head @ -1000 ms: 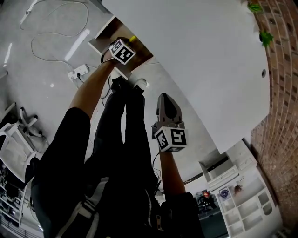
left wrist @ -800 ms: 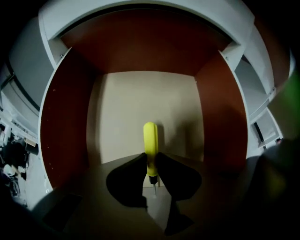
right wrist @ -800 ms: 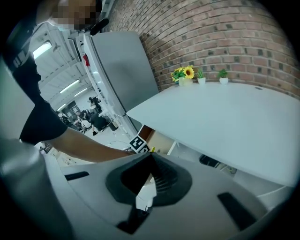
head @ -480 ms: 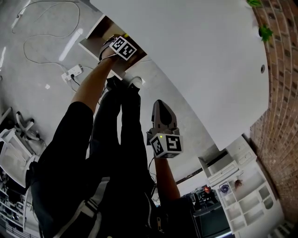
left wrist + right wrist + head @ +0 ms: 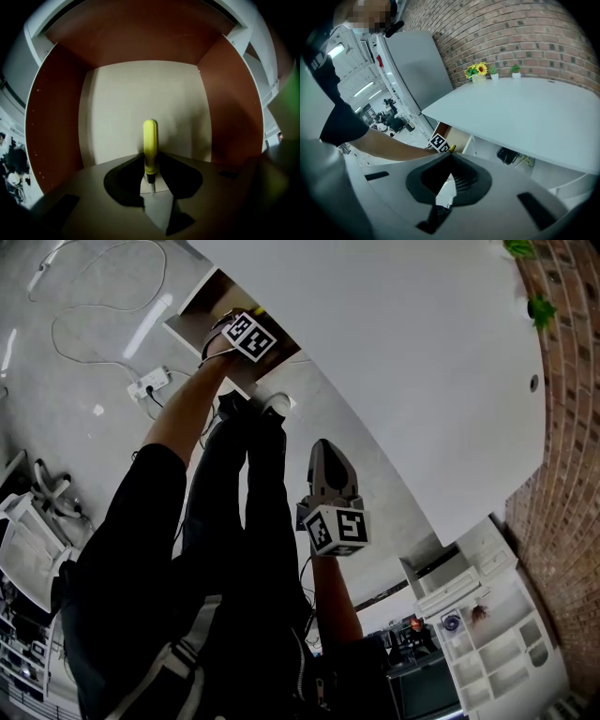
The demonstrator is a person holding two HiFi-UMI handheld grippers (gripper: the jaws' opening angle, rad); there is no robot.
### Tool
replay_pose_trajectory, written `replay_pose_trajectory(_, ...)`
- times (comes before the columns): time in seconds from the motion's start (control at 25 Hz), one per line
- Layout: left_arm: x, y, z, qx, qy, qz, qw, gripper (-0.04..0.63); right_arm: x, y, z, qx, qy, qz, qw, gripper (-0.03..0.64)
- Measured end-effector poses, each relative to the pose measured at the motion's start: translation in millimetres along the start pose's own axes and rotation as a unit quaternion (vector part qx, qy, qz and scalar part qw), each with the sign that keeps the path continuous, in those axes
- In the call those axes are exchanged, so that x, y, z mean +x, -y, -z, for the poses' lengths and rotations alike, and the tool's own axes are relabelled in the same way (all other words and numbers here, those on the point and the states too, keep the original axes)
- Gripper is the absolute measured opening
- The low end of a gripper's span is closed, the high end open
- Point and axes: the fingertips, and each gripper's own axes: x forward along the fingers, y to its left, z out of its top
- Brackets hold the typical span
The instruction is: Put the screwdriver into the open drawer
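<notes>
The screwdriver (image 5: 150, 143) has a yellow handle that points away from me, and my left gripper (image 5: 151, 159) is shut on its lower end. It hangs inside the open drawer (image 5: 140, 93), over the pale drawer floor between brown side walls. In the head view the left gripper (image 5: 247, 329) reaches into the drawer (image 5: 208, 304) under the white table, with a bit of the yellow screwdriver (image 5: 258, 312) showing. My right gripper (image 5: 325, 451) is shut and empty, held apart near the table's edge. The right gripper view shows its jaws (image 5: 449, 158) closed, and the drawer (image 5: 458, 138) beyond them.
The white table top (image 5: 403, 352) spreads over the drawer. A power strip (image 5: 150, 384) with cables lies on the floor to the left. An office chair (image 5: 33, 531) stands at far left, white shelving (image 5: 487, 643) at lower right. Small plants (image 5: 479, 71) stand by the brick wall.
My left gripper has edged slightly farther over the drawer with the screwdriver. The right gripper has barely moved.
</notes>
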Motion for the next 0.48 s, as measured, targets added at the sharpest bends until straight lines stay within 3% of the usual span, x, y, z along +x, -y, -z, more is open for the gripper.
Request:
replay_pose_trajectory(0.28, -17, 1, -6, -0.005, 0.014, -0.001, 0.9999, 0.118, 1, -7, -6, -0.011, 0.001, -0.014, 1.0, 0.005)
replay_pose_trajectory(0.48, -53, -3, -14, -0.025, 0.047, -0.009, 0.9985, 0.117, 1, -10, -20, -0.021, 0.008, -0.023, 0.999, 0.005)
